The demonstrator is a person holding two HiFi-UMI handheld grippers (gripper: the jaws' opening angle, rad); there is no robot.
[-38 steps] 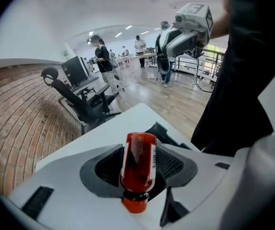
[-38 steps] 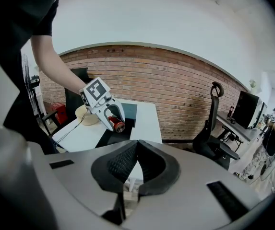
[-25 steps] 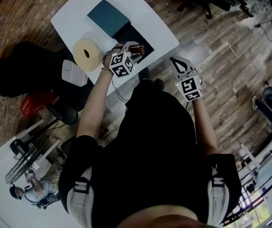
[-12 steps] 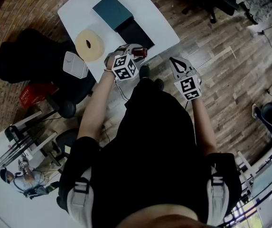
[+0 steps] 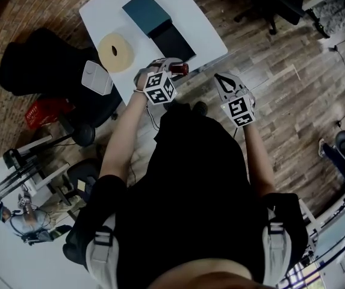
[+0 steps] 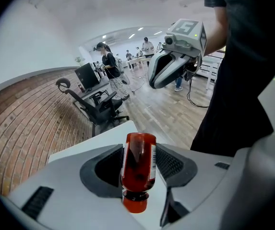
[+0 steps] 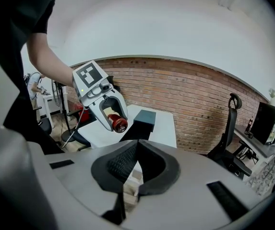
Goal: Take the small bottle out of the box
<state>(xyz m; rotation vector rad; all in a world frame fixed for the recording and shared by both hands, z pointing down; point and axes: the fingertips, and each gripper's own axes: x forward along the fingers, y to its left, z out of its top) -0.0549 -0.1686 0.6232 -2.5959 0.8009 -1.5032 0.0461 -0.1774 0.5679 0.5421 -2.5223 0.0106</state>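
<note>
The left hand-held gripper [image 6: 138,163] was clamped on the small bottle [image 6: 138,166]. Its two jaws pressed against the sides of the red body. The bottle's red cap pointed back toward the gripper's camera and its base pointed away.

In the head view, the bottle was outside the box and apart from it, at about the near edge of the white bench [image 5: 203,36].

The box [image 5: 173,42] lay on the bench as a dark, shallow open tray. Its inside appeared uniformly dark, and no contents could be made out. A teal lid [image 5: 146,14] lay flat on the bench, touching the tray's far end. A pale roll with a centre hole [image 5: 115,52] lay flat on the bench to the left of the box.

The right hand-held gripper [image 7: 136,146] had its jaws closed tip to tip with nothing between them. It was held above the wooden floor [image 5: 280,101], off the bench and to the right of the left hand-held gripper.
</note>
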